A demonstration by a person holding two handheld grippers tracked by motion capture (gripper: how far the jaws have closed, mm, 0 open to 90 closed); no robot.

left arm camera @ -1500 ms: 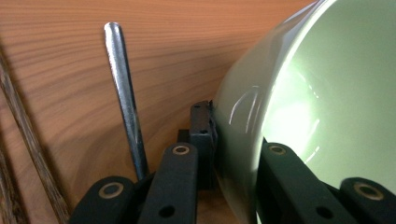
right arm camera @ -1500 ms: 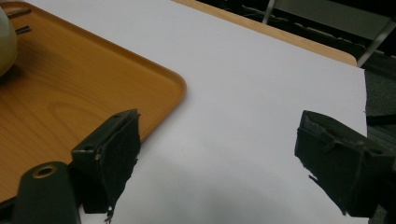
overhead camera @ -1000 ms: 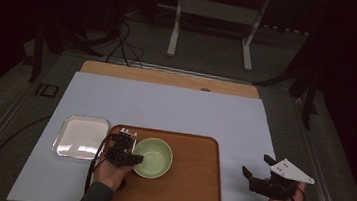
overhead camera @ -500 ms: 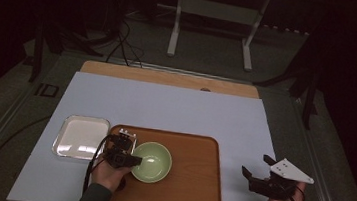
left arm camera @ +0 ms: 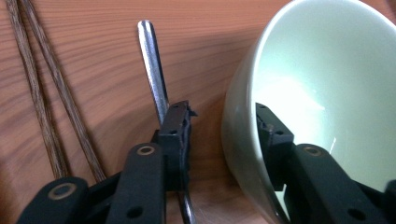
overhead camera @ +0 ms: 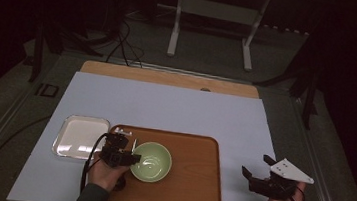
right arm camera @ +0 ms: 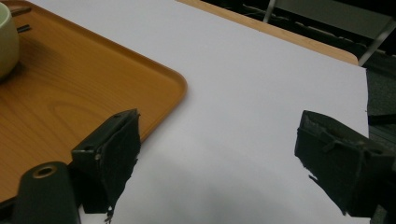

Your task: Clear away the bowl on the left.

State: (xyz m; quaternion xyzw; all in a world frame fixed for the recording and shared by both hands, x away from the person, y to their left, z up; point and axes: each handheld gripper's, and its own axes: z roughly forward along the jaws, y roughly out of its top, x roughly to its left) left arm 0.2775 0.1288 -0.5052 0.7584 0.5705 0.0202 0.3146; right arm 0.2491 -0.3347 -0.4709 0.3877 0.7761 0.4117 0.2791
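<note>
Green bowl (overhead camera: 151,161) sits on the wooden tray (overhead camera: 193,182), left of its middle. My left claw (left arm camera: 224,135) straddles the bowl's near rim, jaws just opened, pads slack: releasing it. Next: lift clear without tipping it. Right claw (right arm camera: 217,158) gapes empty, right of the tray.

A pale green bowl (overhead camera: 150,161) stands upright and empty on the left half of a brown wooden tray (overhead camera: 193,182), in the lower middle of the high view. In the left gripper view its glossy rim (left arm camera: 243,93) fills the right side.
</note>
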